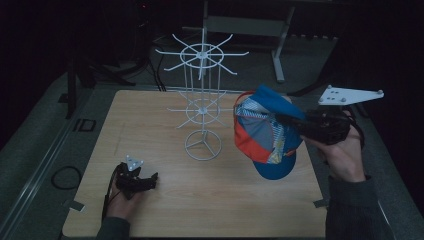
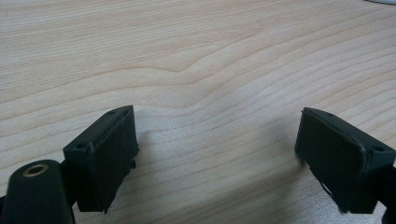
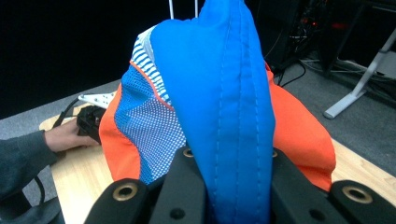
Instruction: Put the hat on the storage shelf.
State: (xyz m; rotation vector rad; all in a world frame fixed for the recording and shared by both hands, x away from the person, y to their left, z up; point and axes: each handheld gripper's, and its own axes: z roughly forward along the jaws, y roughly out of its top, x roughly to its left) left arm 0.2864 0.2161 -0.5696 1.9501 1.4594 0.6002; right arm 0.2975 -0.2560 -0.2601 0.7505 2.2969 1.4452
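1. Right tongs (image 1: 300,125) clamped on cap (image 1: 265,131), held in air right of wire rack (image 1: 202,102).
2. Left tongs (image 1: 150,179) apart, idle low over surface (image 1: 150,115).
3. Risks: thin fabric pinch slipping; dangling cap snagging a hook, tipping light rack.

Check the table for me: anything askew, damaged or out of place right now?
Nothing stands out. The white wire rack stands upright on the wooden table, the cap hangs clamped in the right gripper, and the left gripper rests open, low over bare wood.
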